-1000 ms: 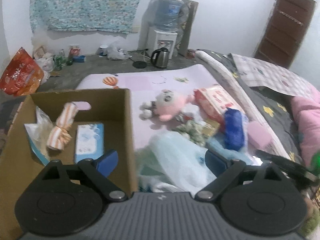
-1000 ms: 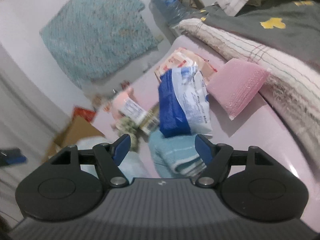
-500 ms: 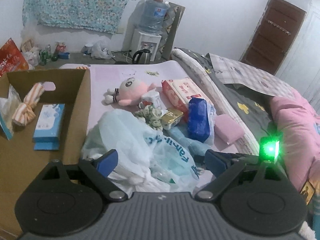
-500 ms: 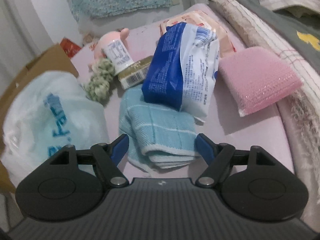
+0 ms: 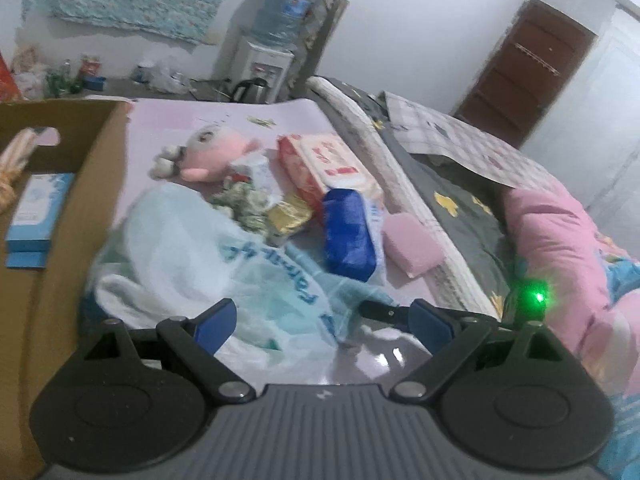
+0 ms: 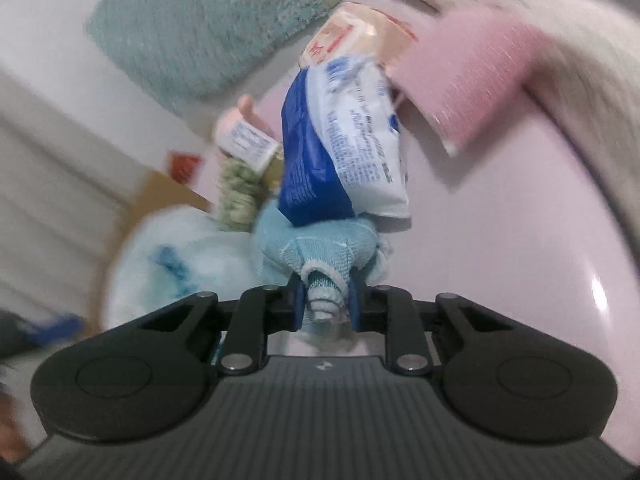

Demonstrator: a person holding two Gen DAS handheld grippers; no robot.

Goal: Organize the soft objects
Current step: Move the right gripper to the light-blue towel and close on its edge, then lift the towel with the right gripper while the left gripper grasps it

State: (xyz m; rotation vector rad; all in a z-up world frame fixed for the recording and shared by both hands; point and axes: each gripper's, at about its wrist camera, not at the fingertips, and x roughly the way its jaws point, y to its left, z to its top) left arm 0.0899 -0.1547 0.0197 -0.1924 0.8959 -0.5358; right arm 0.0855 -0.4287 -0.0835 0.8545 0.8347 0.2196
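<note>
Towel [image 6: 316, 252]: light blue, bunched on the bed just under the blue pack [image 6: 336, 136], edge pinched for lifting.
Right gripper [image 6: 325, 304]: jaws just closed, clamped on the towel's edge.
Left gripper [image 5: 324, 322]: wide open, empty, over the bag [image 5: 192, 256] beside the towel.
Box [image 5: 80, 184]: left of the towel, likely its destination.

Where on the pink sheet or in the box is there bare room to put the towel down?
Bare pink sheet lies beyond the plush toy, and the cardboard box floor is free nearer than the tissue pack. It is crowded from the plastic bag to the blue pack, whose end lies on the towel.
</note>
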